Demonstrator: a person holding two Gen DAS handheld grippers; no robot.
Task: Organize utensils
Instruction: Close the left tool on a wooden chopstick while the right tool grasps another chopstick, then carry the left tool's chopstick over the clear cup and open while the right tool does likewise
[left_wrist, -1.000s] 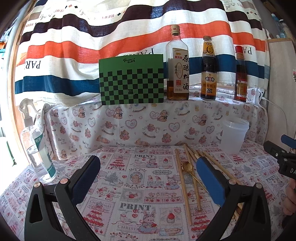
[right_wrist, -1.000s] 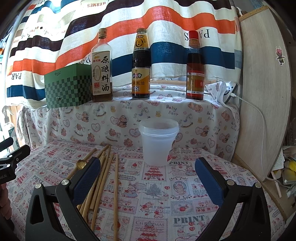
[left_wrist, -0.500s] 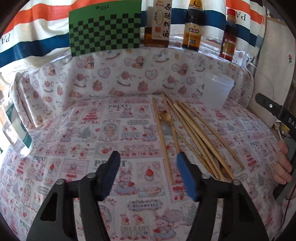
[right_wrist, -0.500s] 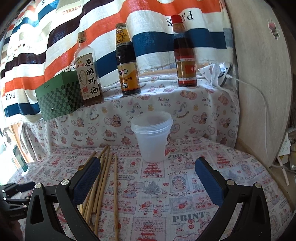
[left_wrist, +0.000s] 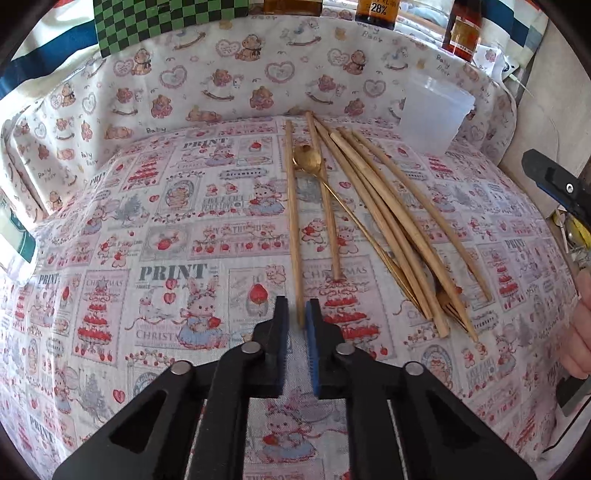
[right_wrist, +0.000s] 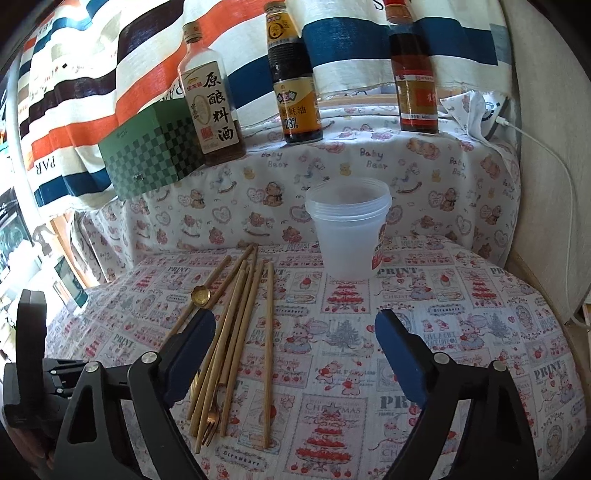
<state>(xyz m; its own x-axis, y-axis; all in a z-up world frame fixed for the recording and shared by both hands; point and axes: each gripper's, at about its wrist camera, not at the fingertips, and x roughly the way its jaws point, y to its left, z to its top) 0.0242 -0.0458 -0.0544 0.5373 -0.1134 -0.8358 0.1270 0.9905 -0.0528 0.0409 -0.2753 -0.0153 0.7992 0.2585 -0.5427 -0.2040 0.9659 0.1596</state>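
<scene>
**Utensils loose on cloth, cup empty**

Bamboo chopsticks (left_wrist: 388, 221) lie fanned flat on the printed cloth; gold spoon (left_wrist: 307, 159) across two, gold fork (right_wrist: 209, 424) at near end. Translucent plastic cup (right_wrist: 349, 227) upright just behind them.

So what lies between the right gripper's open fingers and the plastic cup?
In the right wrist view, only bare printed tablecloth lies between the right gripper and the plastic cup; the chopsticks lie off to the left.
</scene>
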